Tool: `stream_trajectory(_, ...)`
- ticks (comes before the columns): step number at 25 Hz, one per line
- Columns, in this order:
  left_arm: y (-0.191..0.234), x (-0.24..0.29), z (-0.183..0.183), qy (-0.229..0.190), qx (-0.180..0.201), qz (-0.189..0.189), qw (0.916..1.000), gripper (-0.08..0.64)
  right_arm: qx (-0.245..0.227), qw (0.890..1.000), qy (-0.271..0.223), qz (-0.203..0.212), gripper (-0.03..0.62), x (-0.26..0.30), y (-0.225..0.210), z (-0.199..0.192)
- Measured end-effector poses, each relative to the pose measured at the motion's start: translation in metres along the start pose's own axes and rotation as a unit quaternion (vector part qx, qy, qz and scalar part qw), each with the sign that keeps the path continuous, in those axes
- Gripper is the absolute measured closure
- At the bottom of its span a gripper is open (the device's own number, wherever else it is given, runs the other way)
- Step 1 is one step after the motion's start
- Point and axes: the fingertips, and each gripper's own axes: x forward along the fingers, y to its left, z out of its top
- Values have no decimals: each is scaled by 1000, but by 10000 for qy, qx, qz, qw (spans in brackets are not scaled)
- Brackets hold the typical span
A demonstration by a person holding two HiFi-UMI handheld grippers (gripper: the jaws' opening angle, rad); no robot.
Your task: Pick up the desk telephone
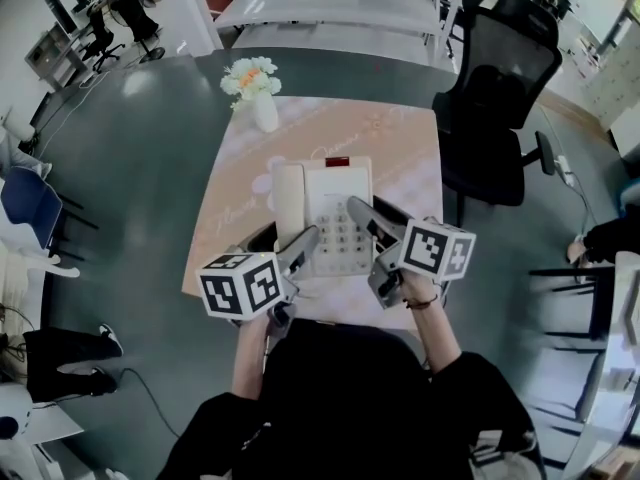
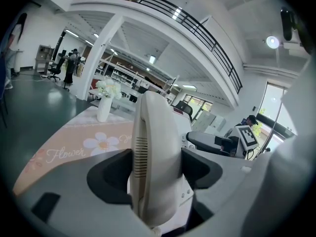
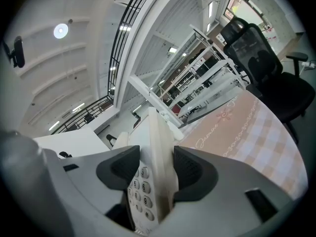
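A large open-plan office, by the look of it: a black mesh office chair point(image 1: 505, 78), rows of long white desks point(image 1: 330, 13), a railed mezzanine point(image 2: 187, 21) overhead, and possibly shelving racks point(image 3: 197, 78) far off, blurred.

I see small table point(image 1: 405, 168) under peach-pink checked cloth point(image 1: 228, 183); white flower print point(image 2: 101, 143) and script lettering on cloth. White vase point(image 1: 265, 113) upright near table's far left corner, holding pale and orange flowers point(image 1: 250, 76). Black mesh office chair point(image 1: 500, 88) just beside table's far right corner. Dark grey glossy floor point(image 1: 140, 168) all round. Blue chair point(image 1: 30, 206) at left edge, well apart from table. Rows of white desks point(image 1: 330, 13) beyond. Gripper views give me balcony railing point(image 2: 197, 31) overhead and round ceiling lamp point(image 2: 272, 42).
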Motion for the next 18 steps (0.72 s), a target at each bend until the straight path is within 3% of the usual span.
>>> stream_trajectory(7,-8,-4,5,-72,112,10,9999,258,-3,9998,-69,184,390,-4,8,5)
stream_trajectory(18,-10,-5,7,-95,151,41,9998,259,-32,9999,-77,121,390,-8,8,7)
